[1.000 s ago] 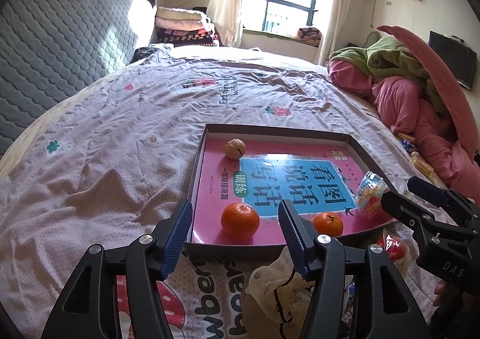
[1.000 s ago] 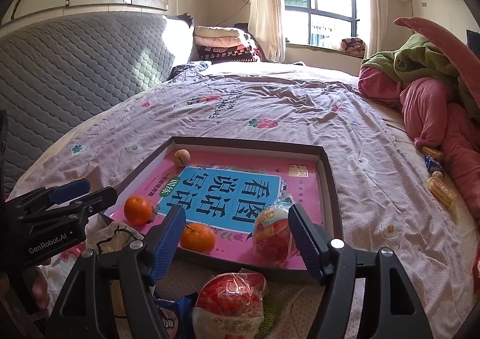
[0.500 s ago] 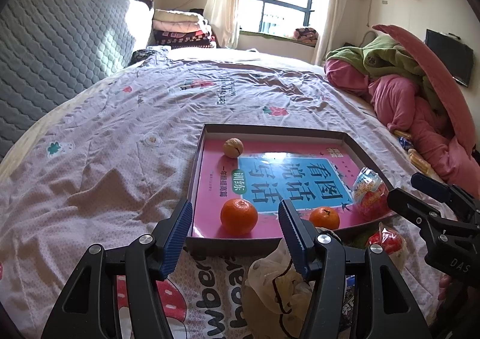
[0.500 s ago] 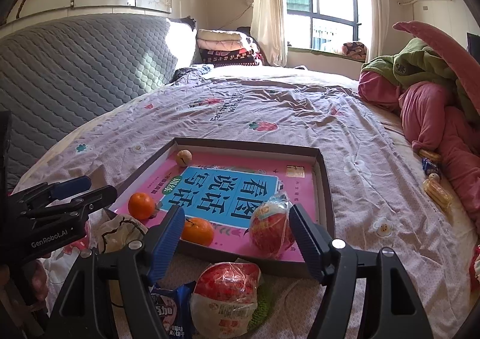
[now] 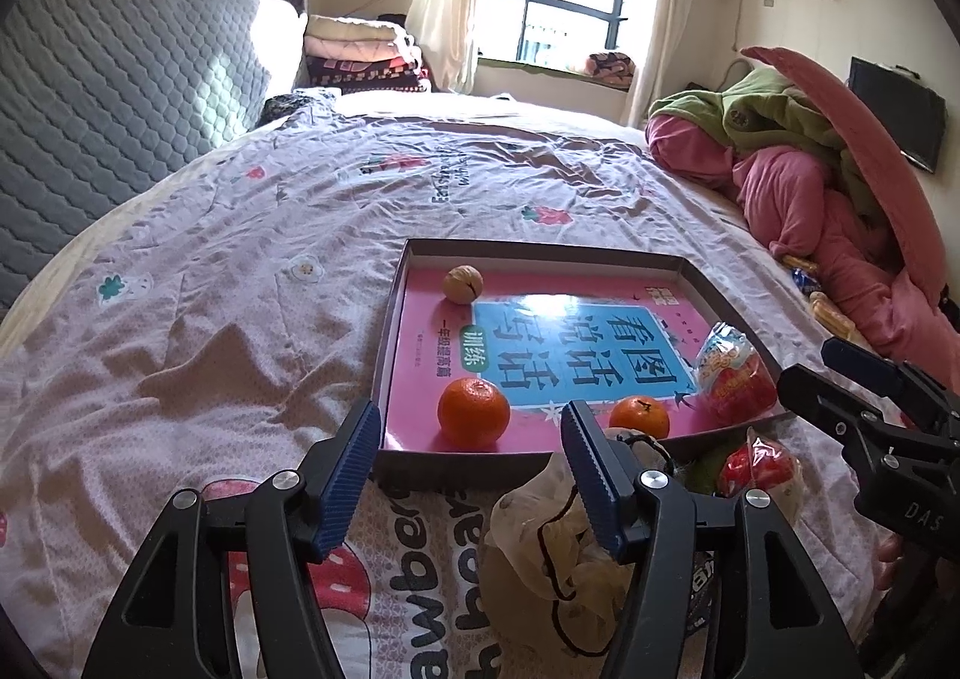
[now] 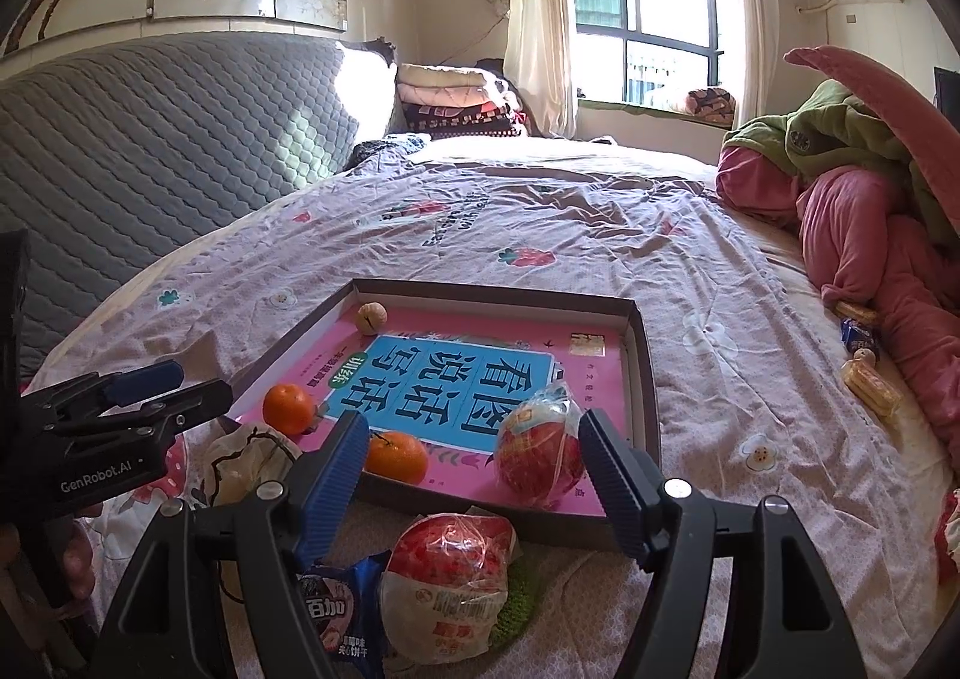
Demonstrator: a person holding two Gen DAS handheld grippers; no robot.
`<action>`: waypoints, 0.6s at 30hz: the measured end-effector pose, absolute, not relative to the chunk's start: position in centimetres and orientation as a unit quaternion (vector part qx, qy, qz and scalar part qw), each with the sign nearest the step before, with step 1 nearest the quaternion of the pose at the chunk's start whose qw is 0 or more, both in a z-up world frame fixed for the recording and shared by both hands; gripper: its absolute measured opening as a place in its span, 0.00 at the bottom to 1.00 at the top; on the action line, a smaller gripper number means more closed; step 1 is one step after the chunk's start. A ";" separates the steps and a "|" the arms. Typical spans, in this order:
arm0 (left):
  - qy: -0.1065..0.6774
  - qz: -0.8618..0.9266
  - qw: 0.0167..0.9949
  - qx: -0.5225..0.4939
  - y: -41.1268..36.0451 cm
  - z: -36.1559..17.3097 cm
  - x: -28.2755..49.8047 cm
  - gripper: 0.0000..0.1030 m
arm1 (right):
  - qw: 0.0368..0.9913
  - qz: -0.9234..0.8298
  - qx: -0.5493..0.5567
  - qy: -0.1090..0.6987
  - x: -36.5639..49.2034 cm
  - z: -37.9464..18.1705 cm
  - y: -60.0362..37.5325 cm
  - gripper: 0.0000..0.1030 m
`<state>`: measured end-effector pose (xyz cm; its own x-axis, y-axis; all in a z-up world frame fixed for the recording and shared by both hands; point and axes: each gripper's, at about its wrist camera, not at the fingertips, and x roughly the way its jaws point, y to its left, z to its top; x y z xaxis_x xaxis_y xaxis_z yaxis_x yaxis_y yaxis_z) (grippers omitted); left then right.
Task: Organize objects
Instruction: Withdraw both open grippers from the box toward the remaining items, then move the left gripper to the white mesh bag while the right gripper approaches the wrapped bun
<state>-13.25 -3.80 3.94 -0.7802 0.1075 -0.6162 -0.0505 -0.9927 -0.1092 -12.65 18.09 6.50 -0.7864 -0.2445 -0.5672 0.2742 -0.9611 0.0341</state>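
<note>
A dark-rimmed tray (image 5: pixel 540 250) lined with a pink book lies on the bed. It holds a walnut (image 5: pixel 462 284), two oranges (image 5: pixel 473 413) (image 5: pixel 639 416) and a plastic-wrapped red apple (image 5: pixel 729 373). My left gripper (image 5: pixel 471 427) hovers before the tray's near edge; its jaws are opening, with nothing between them. A crumpled plastic bag (image 5: pixel 558 547) lies under its right finger. My right gripper (image 6: pixel 474 430) stands open and empty, short of the wrapped apple (image 6: pixel 540 454) in the tray (image 6: pixel 492 289). Below it a second wrapped apple (image 6: pixel 450 577) rests outside the tray beside a blue snack packet (image 6: pixel 342 613).
A pile of pink and green bedding (image 6: pixel 852 187) fills the right side, with small snack packets (image 6: pixel 870 385) at its foot. A grey quilted headboard (image 6: pixel 150 150) runs along the left. Folded blankets (image 6: pixel 456 96) are stacked by the window.
Both grippers have drawn back slightly from the tray, so the second wrapped apple shows more fully in the right wrist view. No object has moved or been gripped.
</note>
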 end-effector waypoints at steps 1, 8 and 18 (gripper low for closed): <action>-0.041 0.942 0.039 -0.330 -3.7 3.9 -13.1 0.63 | 0.137 -0.945 0.297 0.025 -12.6 6.4 18.1 0.70; -0.030 0.942 0.043 -0.333 -3.1 3.7 -12.2 0.63 | 0.139 -0.943 0.299 0.033 -12.0 6.2 18.0 0.70; -0.012 0.941 0.060 -0.331 -1.7 3.7 -10.9 0.63 | 0.138 -0.944 0.296 0.042 -11.4 6.1 18.4 0.74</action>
